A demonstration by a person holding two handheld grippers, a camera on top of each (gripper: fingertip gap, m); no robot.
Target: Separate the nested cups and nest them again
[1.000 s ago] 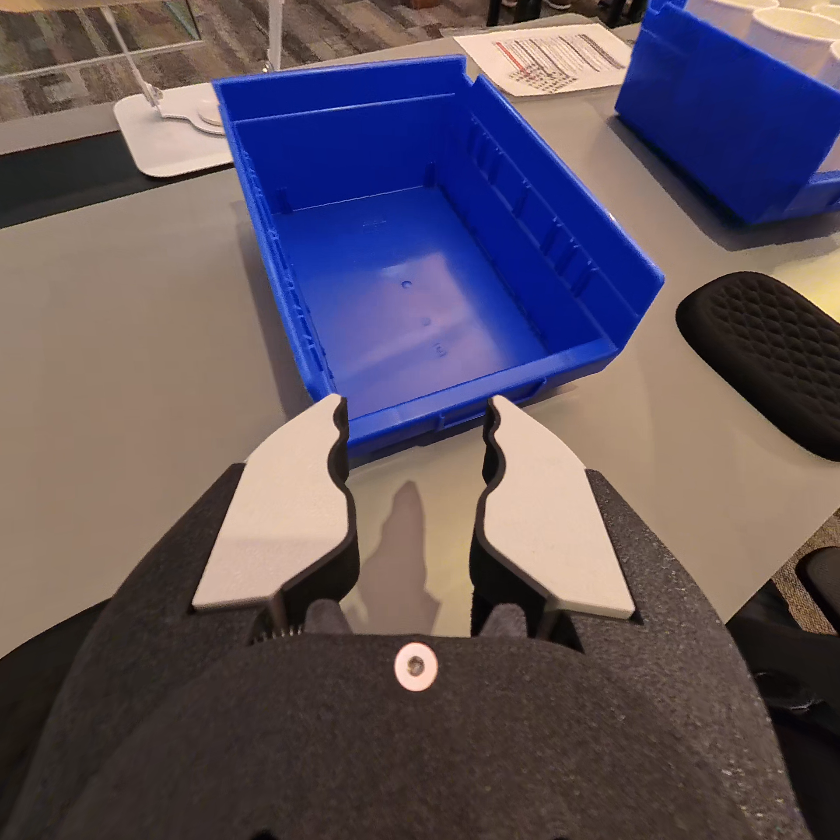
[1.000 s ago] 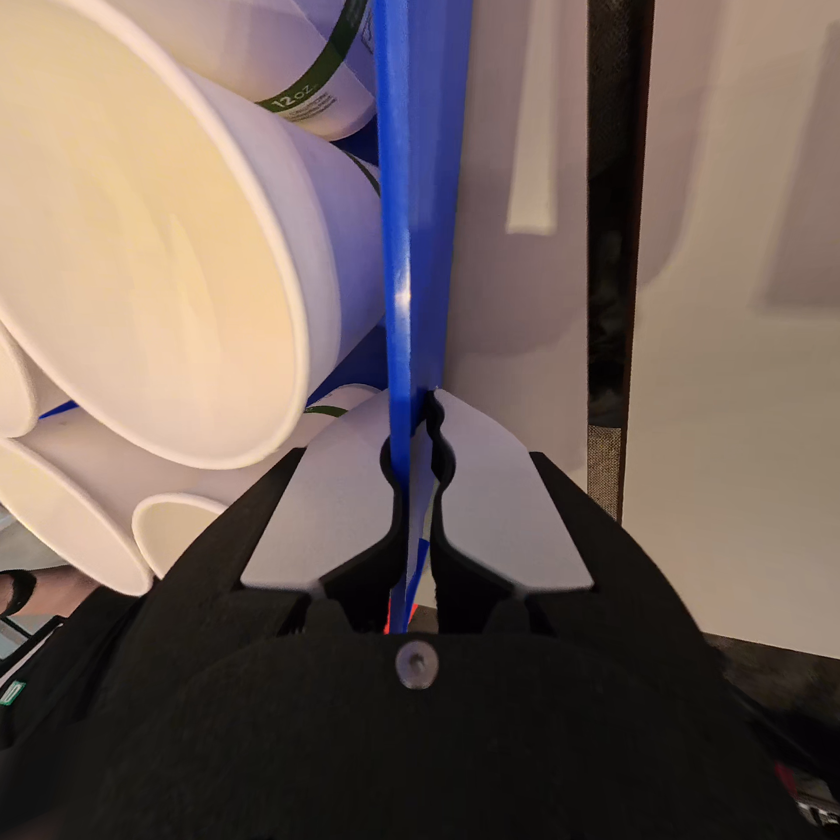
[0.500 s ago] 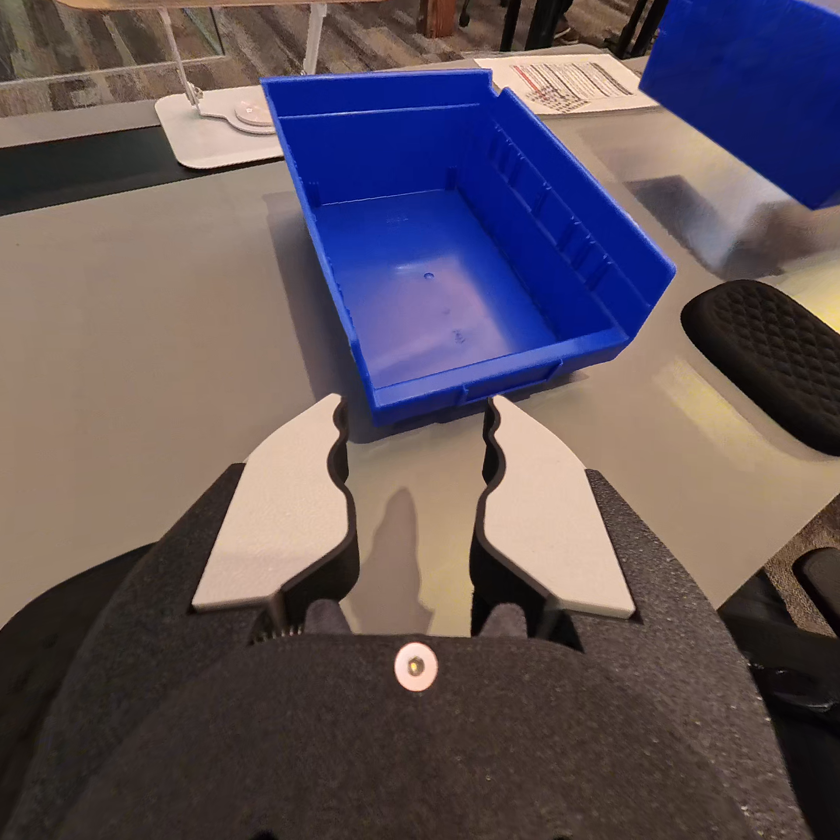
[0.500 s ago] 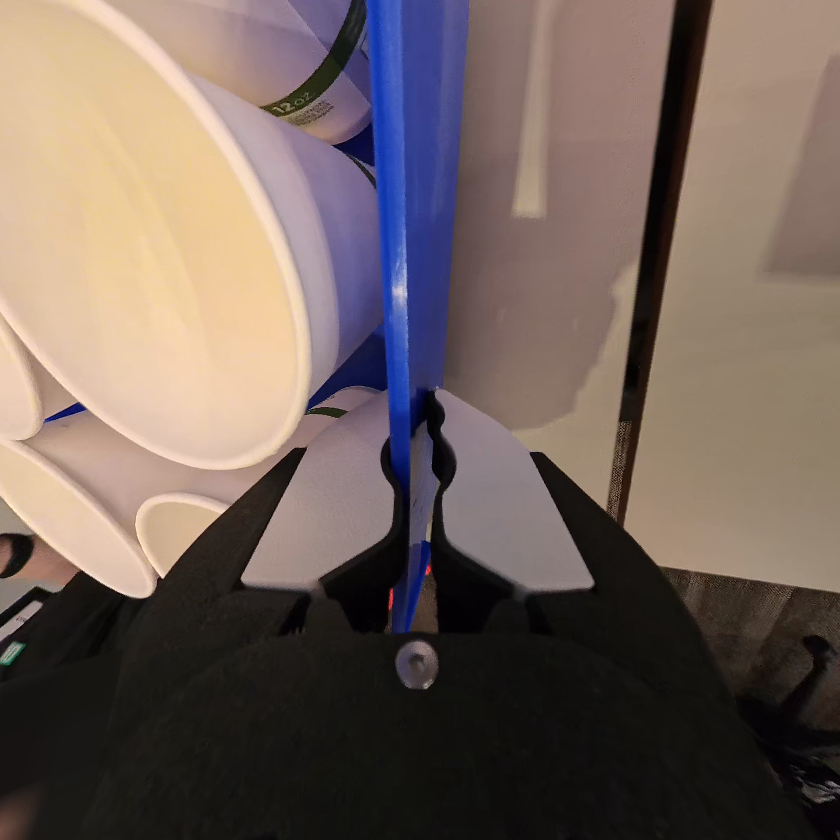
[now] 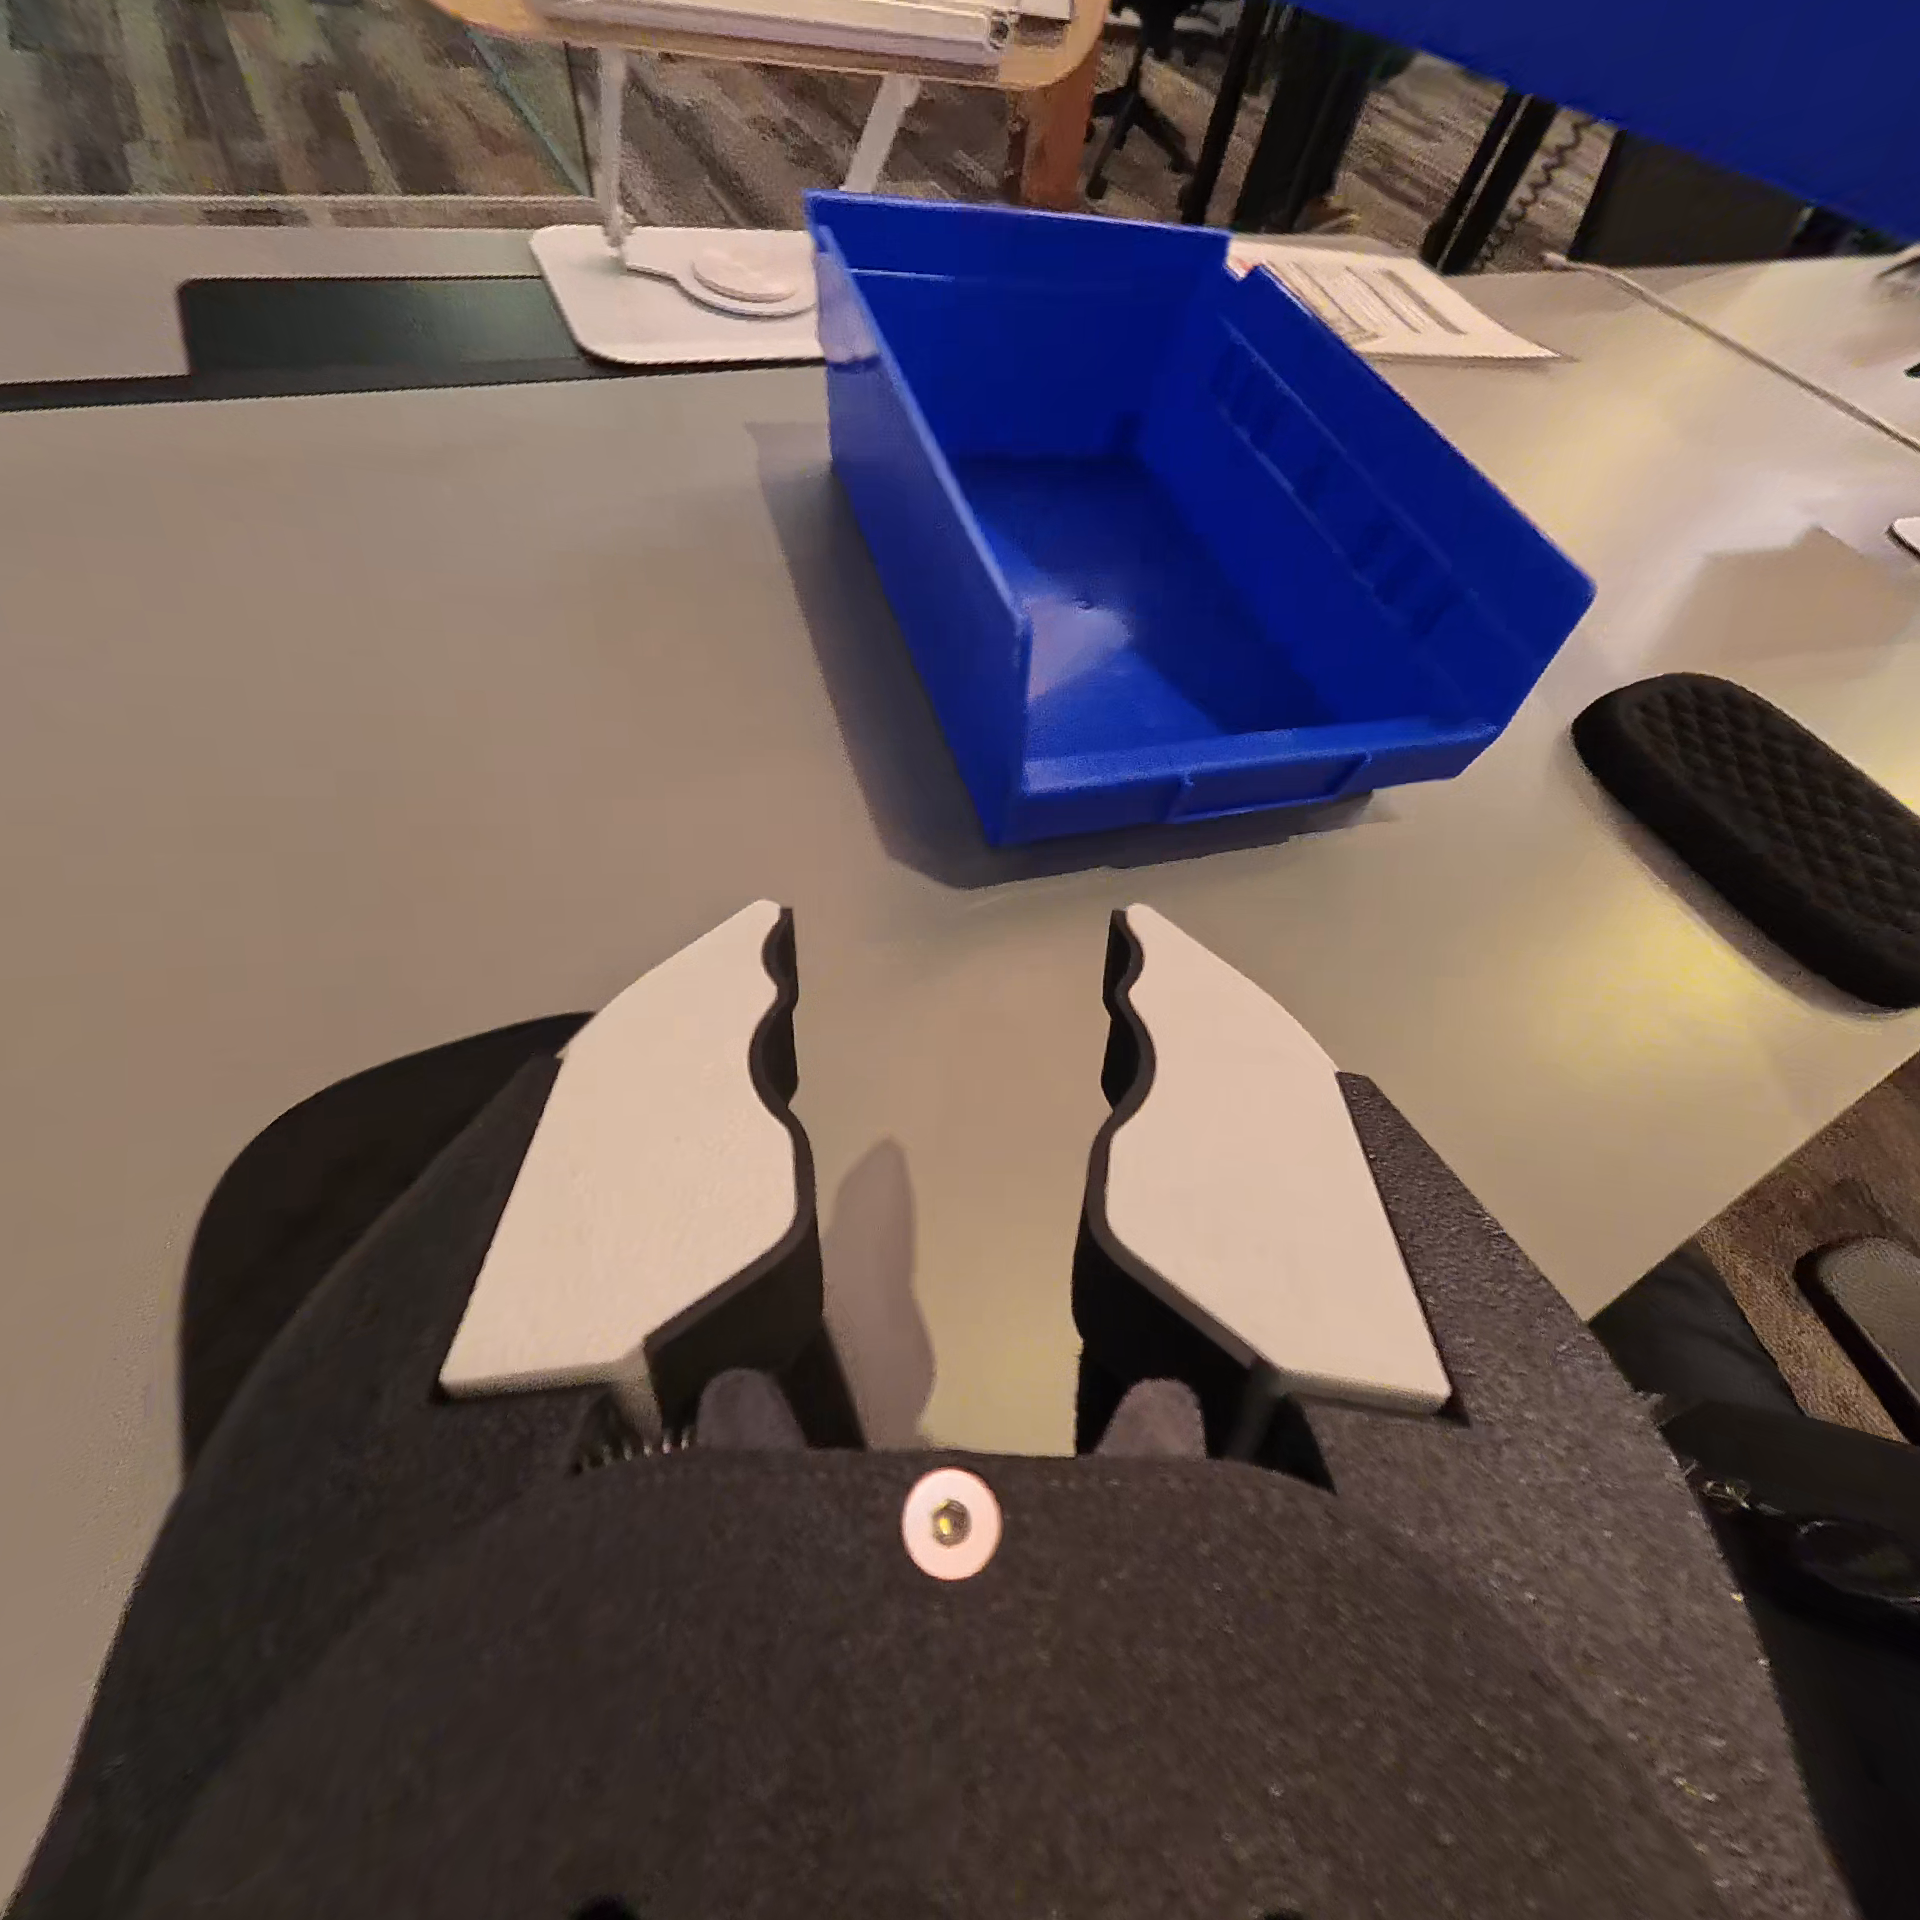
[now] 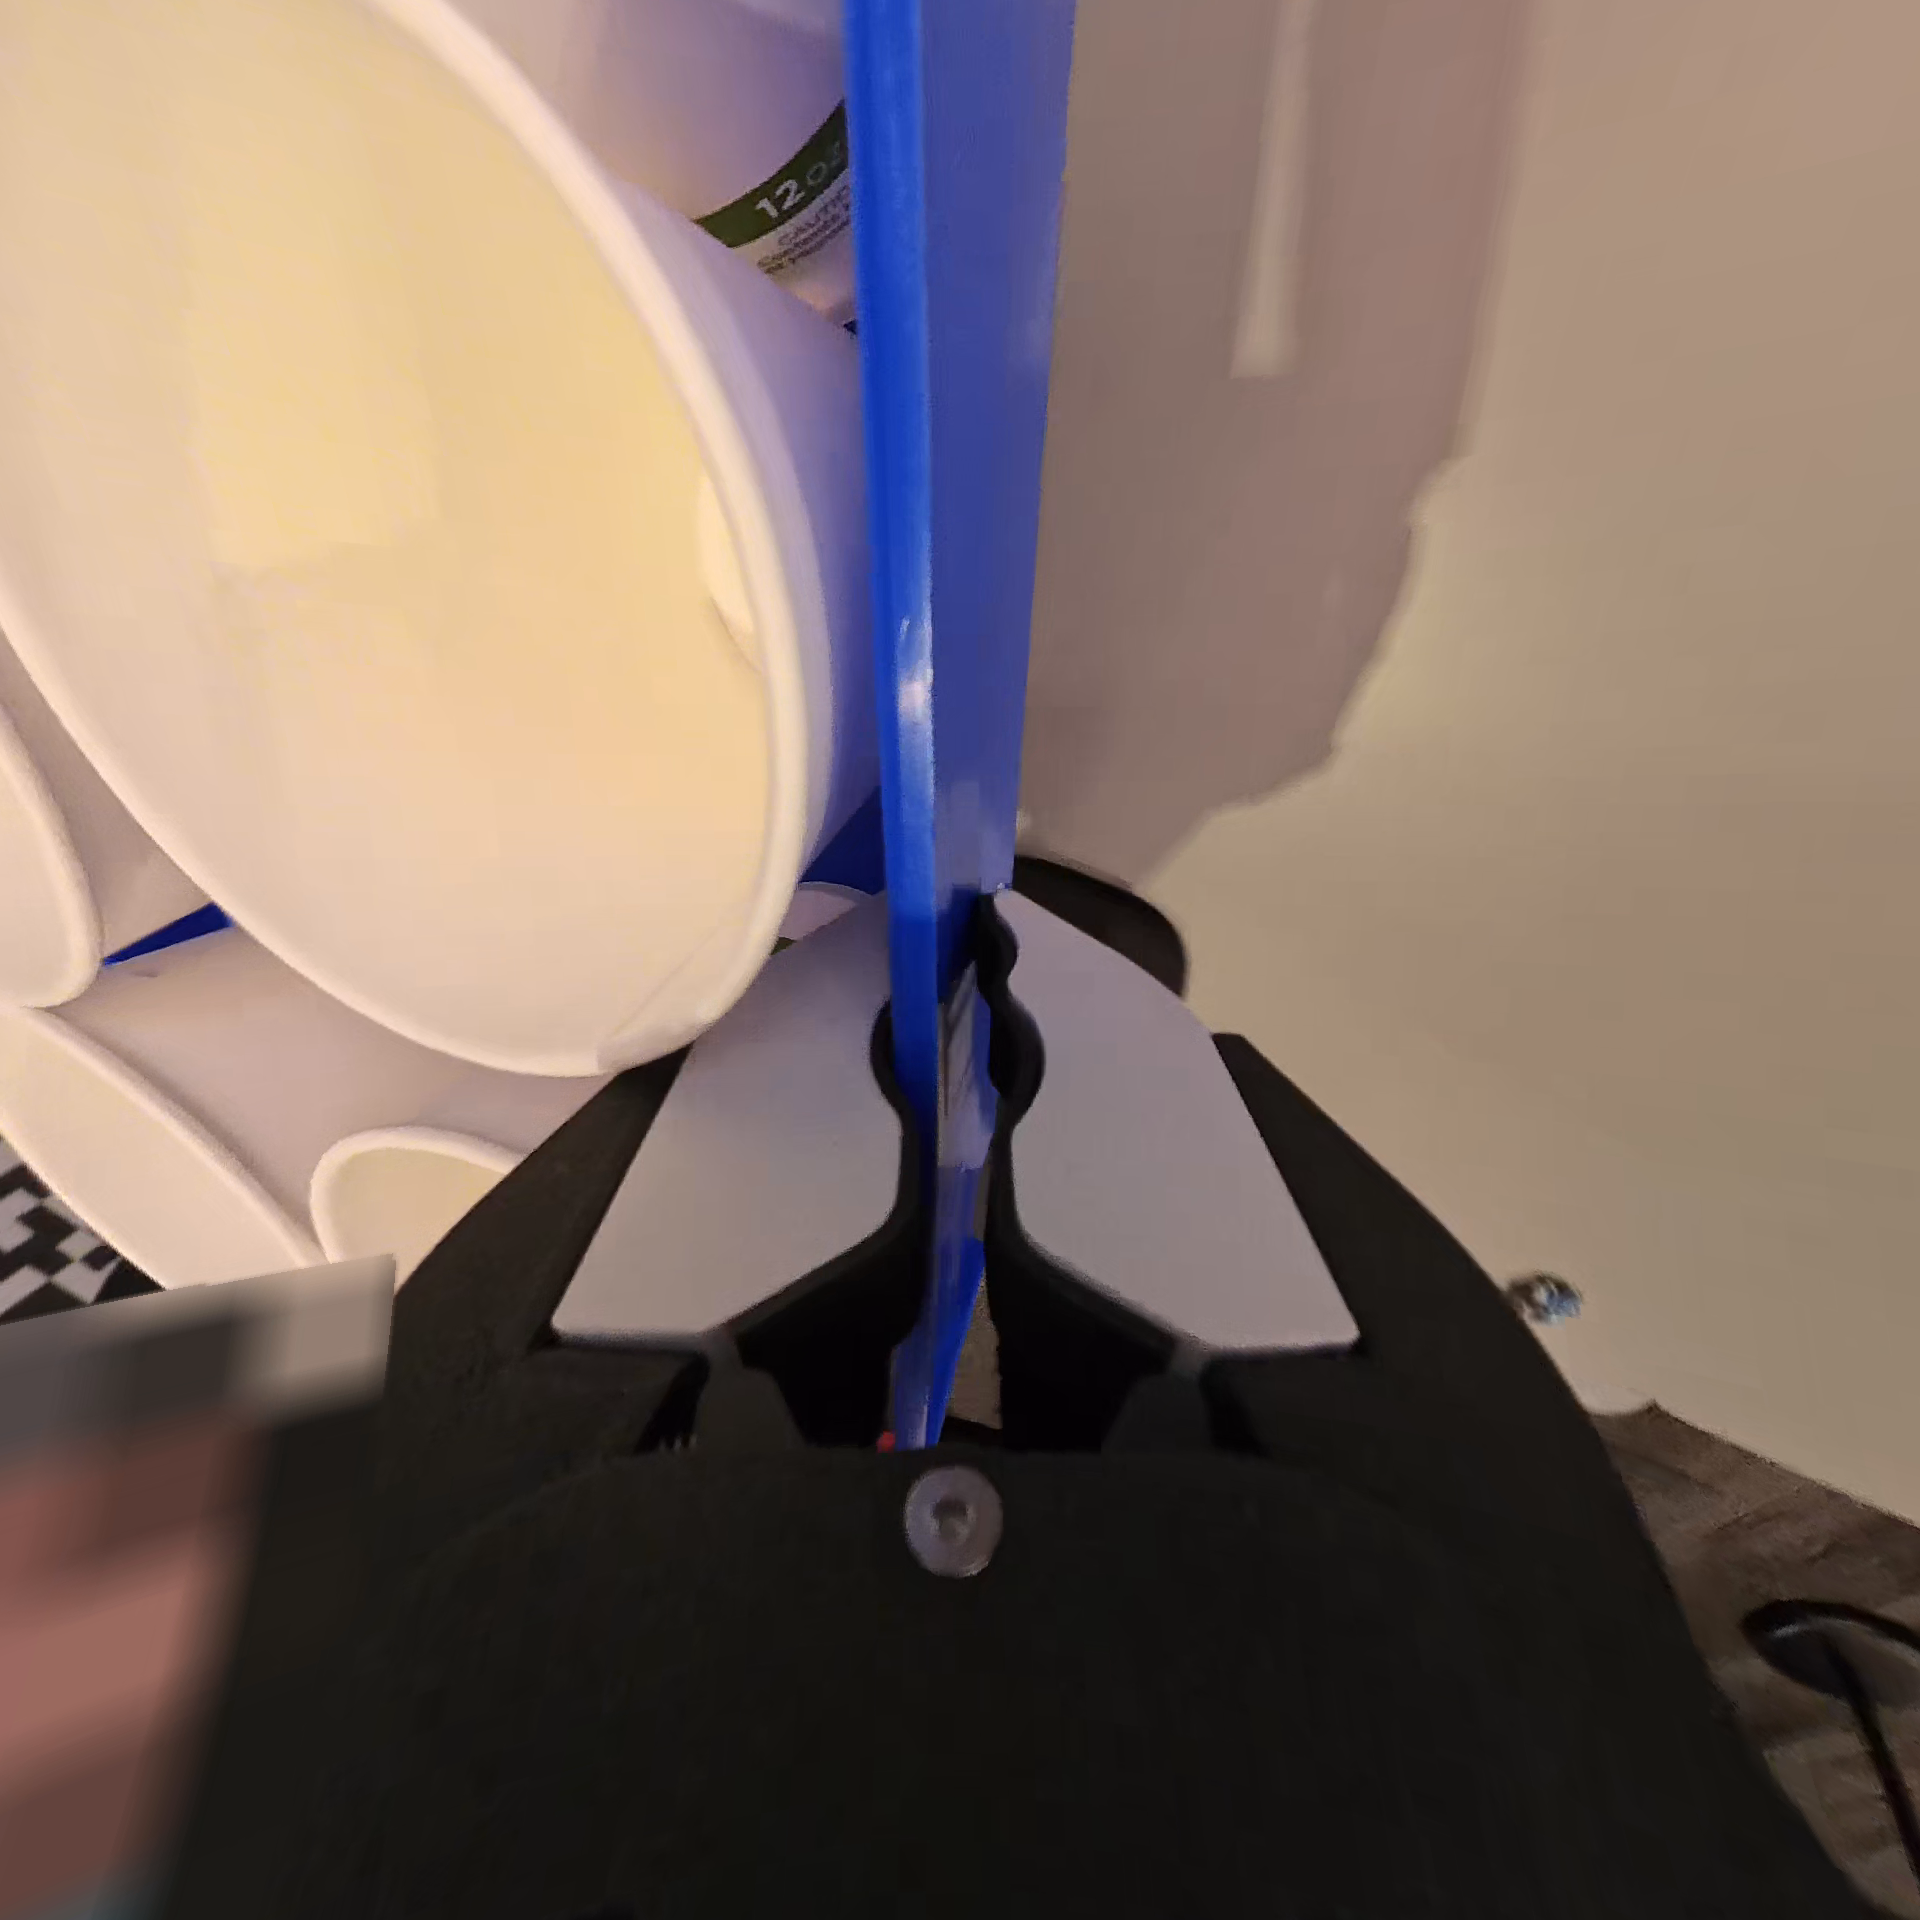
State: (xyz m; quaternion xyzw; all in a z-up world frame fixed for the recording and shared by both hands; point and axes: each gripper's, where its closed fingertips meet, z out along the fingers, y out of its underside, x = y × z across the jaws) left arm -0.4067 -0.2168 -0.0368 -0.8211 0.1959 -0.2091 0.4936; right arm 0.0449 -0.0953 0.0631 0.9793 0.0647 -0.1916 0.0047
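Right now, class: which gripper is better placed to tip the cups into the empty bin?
Right. The right gripper already clamps the wall of the cup-filled bin; the left gripper is open, holding nothing, short of the empty bin.

- Warm indoor light; yellowish glare lay on the grey matte tabletop (image 5: 416, 675) at right.
- Open blue plastic bin (image 5: 1195, 582) cast a shadow leftward.
- Wide-angle bending at edges; white paper cups (image 6: 395, 540) blurred.

Bin (image 5: 1195, 540) on table (image 5: 416, 644), paper sheet (image 5: 1382, 307) behind it, armrest pad (image 5: 1756, 821) right
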